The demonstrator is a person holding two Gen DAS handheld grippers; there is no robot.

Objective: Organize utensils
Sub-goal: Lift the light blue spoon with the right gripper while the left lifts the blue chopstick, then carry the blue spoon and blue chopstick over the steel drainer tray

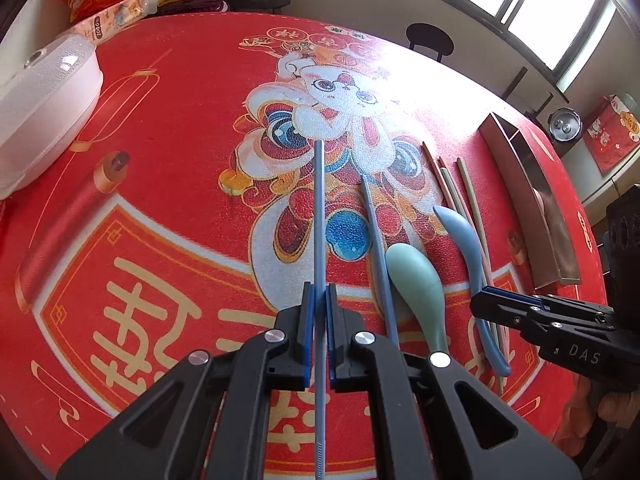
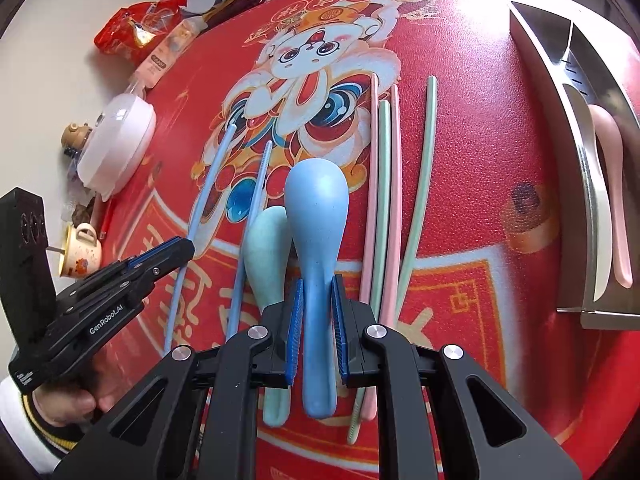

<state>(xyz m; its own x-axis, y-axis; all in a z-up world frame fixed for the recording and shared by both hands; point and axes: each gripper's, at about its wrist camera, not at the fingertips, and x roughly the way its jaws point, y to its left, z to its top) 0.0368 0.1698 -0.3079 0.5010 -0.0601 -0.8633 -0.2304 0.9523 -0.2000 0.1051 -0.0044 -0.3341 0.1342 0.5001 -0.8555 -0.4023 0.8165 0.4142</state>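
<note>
While most utensils lie left of tray [image 2: 576, 152], barely begun: pink spoon [image 2: 612, 184] inside. Left hand-held gripper [image 1: 319, 300] clamps blue chopstick [image 1: 319, 208]; right hand-held gripper [image 2: 316, 316] straddles blue spoon [image 2: 316, 216], contact uncertain.

I see a red surface [image 2: 480, 168] printed with a white cartoon rabbit and gold characters. The spoon [image 2: 316, 216] between my right jaws is blue; the neighbouring spoon [image 2: 266, 240] is mint green. Chopsticks [image 2: 394, 184] are blue, pink and green. The tray [image 2: 592, 184] is silver, holding a pink spoon [image 2: 614, 184].
</note>
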